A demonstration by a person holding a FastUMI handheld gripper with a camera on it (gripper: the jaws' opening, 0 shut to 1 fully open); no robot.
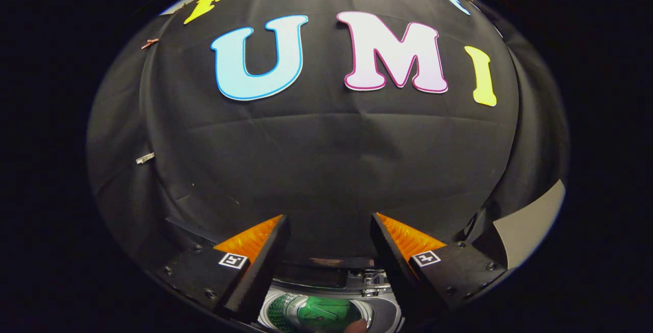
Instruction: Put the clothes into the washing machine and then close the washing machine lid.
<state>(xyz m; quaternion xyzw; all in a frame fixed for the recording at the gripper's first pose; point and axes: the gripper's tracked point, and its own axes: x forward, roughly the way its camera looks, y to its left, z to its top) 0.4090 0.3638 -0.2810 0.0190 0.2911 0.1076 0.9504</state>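
Right now the gripper (329,231) is raised and aimed at the booth's black cloth wall (326,159), its two fingers (265,256) spread well apart with nothing between them but bare cloth. Below and between the finger bases sits the washing machine (385,312), seen from above: its round opening faces up, the lid is off the opening, and a pale rim (365,310) curves around the drum. Down inside the drum lies something green (324,312) (most likely the clothes, though the shape is too small and bent by the lens to make out as a garment), with a dotted metal drum wall (278,315) beside it. Behind the opening there is a darker strip of machine hardware (370,284) with small metal parts, too blurred to name. A rounded brownish tip (355,326) shows at the very bottom, just in front of the green item; what it is cannot be told. Off beyond the right finger a light grey panel (530,226) meets the cloth, and two small clips (145,158) are pinned on the cloth well away from the left finger
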